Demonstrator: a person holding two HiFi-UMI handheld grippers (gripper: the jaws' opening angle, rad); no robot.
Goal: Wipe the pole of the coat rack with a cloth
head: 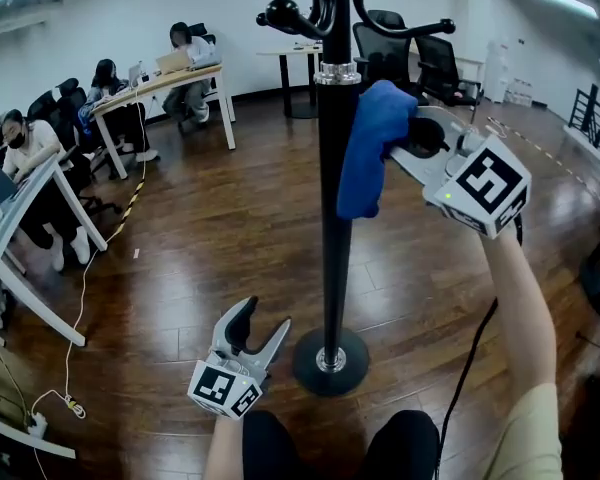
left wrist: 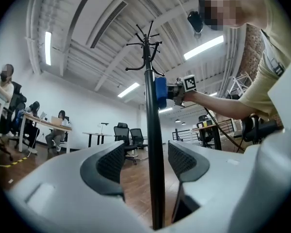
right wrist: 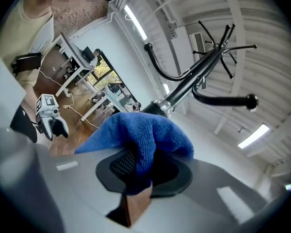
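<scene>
R tool [head: 420,138] is up high at the coat rack, jaws clamped on a blue cloth [head: 365,153]. The right gripper view shows the fabric [right wrist: 140,135] pinched between the pads and bunched out in front of them. The cloth hangs against the right side of the black pole [head: 332,248], just below the silver collar [head: 337,71] – upper part of the pole, under the hooks [head: 290,15]. From the left gripper view the cloth [left wrist: 160,92] sits flush on the pole's right side at approx. the same spot.

L tool [head: 263,326] is low, near the round base [head: 330,361] and to its left, jaws apart with nothing in them. In its own view the pole [left wrist: 153,178] lines up between the two pads, but the head view shows the tool short of the pole, not touching it.

Rack stands upright on the dark wood floor [head: 200,238]. Far left: people seated at white worktops [head: 160,83] – well apart from the rack. Black office chairs [head: 435,63] behind the rack, top right.
</scene>
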